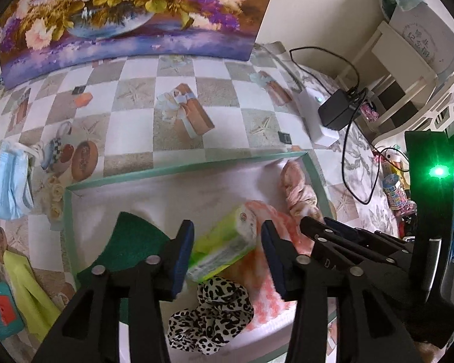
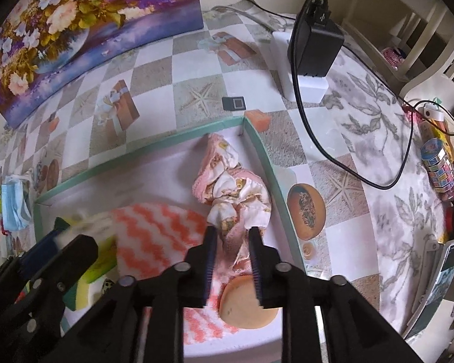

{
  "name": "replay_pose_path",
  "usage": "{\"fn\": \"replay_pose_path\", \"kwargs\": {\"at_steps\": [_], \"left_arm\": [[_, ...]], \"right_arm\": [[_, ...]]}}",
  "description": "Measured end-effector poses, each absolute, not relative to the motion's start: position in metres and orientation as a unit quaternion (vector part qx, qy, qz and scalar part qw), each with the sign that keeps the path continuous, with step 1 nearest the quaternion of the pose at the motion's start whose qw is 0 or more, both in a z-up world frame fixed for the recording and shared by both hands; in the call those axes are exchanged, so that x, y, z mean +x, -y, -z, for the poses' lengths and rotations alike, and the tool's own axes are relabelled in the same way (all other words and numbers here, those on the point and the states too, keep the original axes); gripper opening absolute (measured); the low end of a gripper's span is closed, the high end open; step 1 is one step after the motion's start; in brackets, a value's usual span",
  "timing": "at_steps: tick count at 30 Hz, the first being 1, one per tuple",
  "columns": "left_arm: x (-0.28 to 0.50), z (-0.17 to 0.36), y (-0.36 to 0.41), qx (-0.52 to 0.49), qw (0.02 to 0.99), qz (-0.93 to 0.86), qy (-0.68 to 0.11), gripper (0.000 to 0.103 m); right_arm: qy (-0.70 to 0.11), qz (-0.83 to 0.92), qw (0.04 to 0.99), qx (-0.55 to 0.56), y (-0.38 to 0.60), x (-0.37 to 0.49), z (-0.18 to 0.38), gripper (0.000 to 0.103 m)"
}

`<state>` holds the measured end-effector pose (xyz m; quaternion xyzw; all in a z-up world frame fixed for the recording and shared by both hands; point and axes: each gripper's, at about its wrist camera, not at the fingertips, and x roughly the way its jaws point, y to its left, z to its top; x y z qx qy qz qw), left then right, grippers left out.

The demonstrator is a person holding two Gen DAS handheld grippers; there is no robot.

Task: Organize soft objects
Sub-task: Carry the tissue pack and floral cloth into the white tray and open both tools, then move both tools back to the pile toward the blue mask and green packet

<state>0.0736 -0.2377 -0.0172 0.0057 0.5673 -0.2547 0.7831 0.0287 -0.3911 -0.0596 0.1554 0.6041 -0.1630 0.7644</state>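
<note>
Left gripper (image 1: 227,251) apart over tissue pack (image 1: 224,248), right gripper (image 2: 231,239) clamped on pink cloth (image 2: 233,181), in teal-rimmed tray (image 1: 166,169) on checkered tablecloth (image 1: 136,103).

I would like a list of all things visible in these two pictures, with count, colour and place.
tray: 1, white, green rim, on table
tissue pack: 1, green-white, in tray
leopard scrunchie: 1, black-white, tray front
zigzag cloth: 1, orange-white, in tray
floral cloth: 1, pink-white, tray right
round sponge: 1, tan, on zigzag cloth
green pad: 1, tray left
face masks: blue, table left
painting: 1, floral, against wall
charger: 1, black, on white block
left gripper: open, around tissue pack
right gripper: shut on floral cloth
</note>
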Motion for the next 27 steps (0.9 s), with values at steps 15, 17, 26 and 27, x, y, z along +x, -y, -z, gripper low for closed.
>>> {"fn": "replay_pose_path", "kwargs": {"at_steps": [15, 17, 26, 27], "left_arm": [[0.079, -0.040, 0.210, 0.022, 0.837, 0.217, -0.502, 0.068], [0.083, -0.041, 0.203, 0.020, 0.842, 0.203, -0.500, 0.071], [0.102, -0.031, 0.173, 0.025, 0.853, 0.144, -0.501, 0.092], [0.104, -0.031, 0.170, 0.029, 0.855, 0.137, -0.500, 0.092]], "right_arm": [[-0.535, 0.165, 0.814, 0.152, 0.388, 0.020, -0.007, 0.051], [-0.529, 0.167, 0.818, 0.149, 0.386, 0.018, -0.013, 0.057], [-0.512, 0.170, 0.830, 0.144, 0.382, 0.017, -0.026, 0.071], [-0.511, 0.169, 0.831, 0.143, 0.381, 0.017, -0.027, 0.074]]}}
